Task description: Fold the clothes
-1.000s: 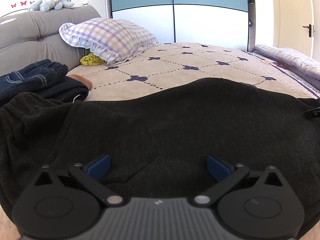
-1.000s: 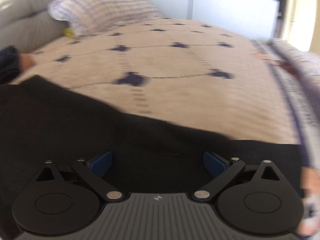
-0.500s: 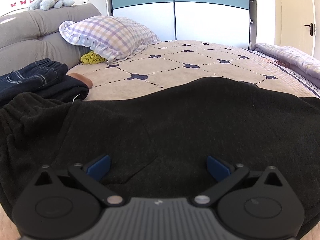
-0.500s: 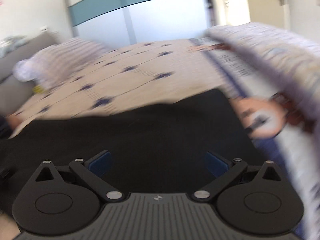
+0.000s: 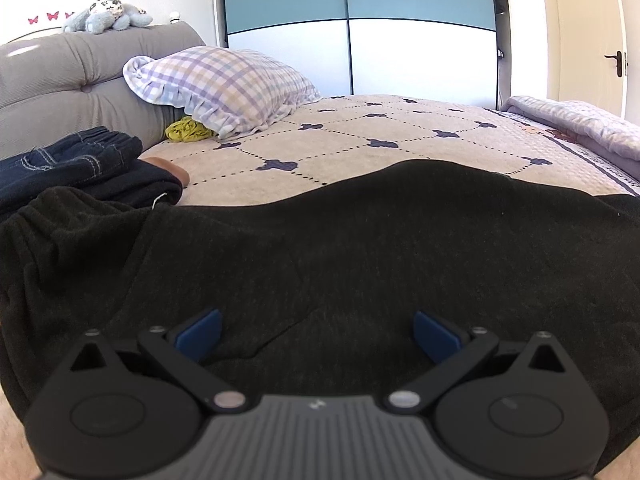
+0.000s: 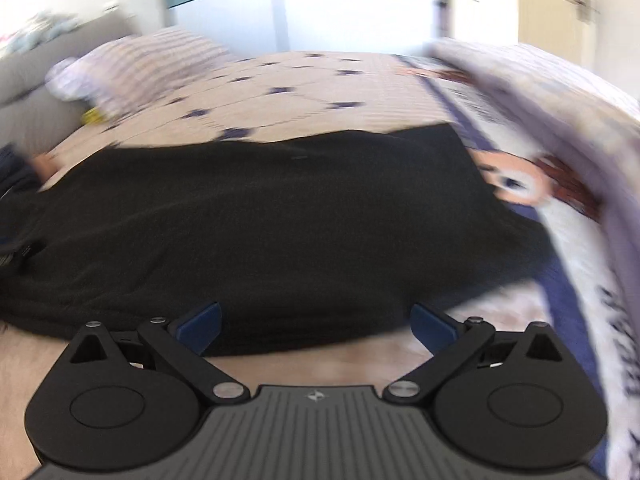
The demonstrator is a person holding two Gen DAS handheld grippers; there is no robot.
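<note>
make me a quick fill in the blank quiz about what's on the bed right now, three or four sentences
1. The garment spread across the bed in front of both tongs is ____ in colour.
2. The left tongs have their jaws ____, gripping nothing.
3. The plaid pillow leans against the grey ____.
4. Folded beside the black garment, near the headboard, lies a pair of dark blue ____.

Missing words: black; open; headboard; jeans
</note>
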